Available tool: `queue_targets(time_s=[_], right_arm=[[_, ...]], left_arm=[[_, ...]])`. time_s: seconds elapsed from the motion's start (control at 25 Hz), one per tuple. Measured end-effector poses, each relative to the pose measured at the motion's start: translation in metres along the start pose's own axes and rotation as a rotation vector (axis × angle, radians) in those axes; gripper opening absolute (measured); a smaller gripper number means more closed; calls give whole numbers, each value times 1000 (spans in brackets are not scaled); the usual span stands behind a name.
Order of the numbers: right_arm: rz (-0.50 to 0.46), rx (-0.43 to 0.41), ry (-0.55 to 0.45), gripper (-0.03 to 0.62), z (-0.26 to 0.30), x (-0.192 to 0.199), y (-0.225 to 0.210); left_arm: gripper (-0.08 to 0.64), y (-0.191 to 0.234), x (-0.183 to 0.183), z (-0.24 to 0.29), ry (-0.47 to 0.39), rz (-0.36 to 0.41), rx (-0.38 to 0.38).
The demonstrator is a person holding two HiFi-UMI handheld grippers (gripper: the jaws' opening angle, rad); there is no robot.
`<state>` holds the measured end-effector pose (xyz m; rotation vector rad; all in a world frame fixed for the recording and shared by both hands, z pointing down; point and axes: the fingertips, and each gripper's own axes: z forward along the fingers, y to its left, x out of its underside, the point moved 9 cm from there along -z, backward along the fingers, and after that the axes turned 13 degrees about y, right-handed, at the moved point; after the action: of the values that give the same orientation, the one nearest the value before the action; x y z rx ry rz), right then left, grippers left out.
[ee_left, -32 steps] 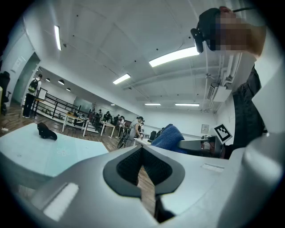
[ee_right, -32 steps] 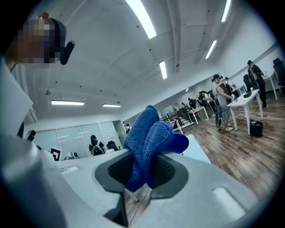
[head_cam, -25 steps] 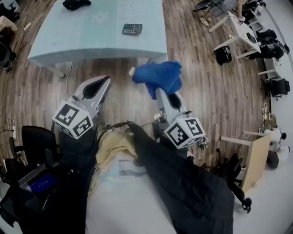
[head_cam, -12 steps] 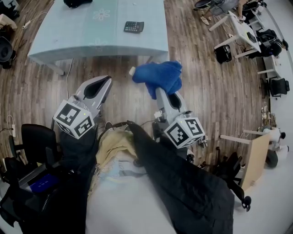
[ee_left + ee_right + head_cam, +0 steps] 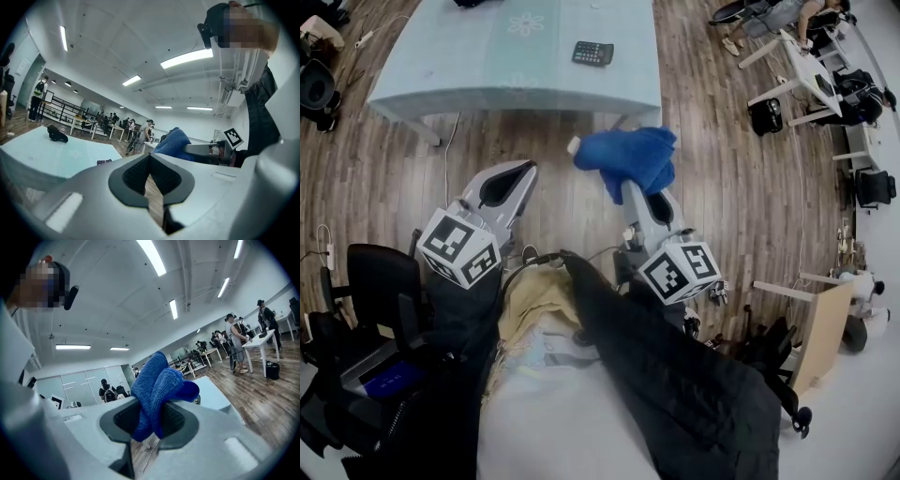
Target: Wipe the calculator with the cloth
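A dark calculator (image 5: 593,52) lies on the pale blue table (image 5: 487,70) at the top of the head view, and shows small in the left gripper view (image 5: 104,162). My right gripper (image 5: 630,190) is shut on a bunched blue cloth (image 5: 628,157), held in the air over the wood floor short of the table. In the right gripper view the cloth (image 5: 157,386) bulges up out of the closed jaws. My left gripper (image 5: 520,171) is shut and holds nothing, level with the right one and to its left; its pads meet in the left gripper view (image 5: 150,161).
A black object (image 5: 57,133) lies at the table's far left end. Office chairs (image 5: 380,291) stand at the lower left, desks and bags (image 5: 811,75) at the right. People stand by tables far across the room (image 5: 136,131).
The table and calculator have slid a little right and down in the head view as the camera shifted. Both grippers keep their pose, the cloth still gripped.
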<state>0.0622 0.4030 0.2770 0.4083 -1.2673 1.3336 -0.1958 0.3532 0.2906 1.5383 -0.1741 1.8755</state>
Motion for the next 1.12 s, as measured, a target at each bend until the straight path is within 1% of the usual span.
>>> queue_targets(time_s=[0.2, 0.32, 0.56, 0.72, 0.88, 1.0, 1.12], right_arm=[[5, 15, 30, 94, 13, 13, 7], [8, 34, 36, 94, 11, 21, 9], [18, 75, 50, 94, 0, 16, 4], [22, 64, 43, 95, 17, 2, -10], [25, 30, 39, 96, 46, -13, -34], [25, -2, 24, 96, 74, -36, -51], [29, -36, -10, 96, 96, -60, -75]], left_arm=[[-1, 13, 18, -9, 14, -33, -26], [-2, 17, 29, -17, 15, -57, -39], [-1, 17, 37, -25, 27, -100, -68], [-1, 25, 27, -15, 39, -117, -102], [-1, 44, 19, 6, 45, -113, -139], [-1, 67, -1, 27, 43, -107, -180], [-2, 84, -29, 56, 33, -83, -200]])
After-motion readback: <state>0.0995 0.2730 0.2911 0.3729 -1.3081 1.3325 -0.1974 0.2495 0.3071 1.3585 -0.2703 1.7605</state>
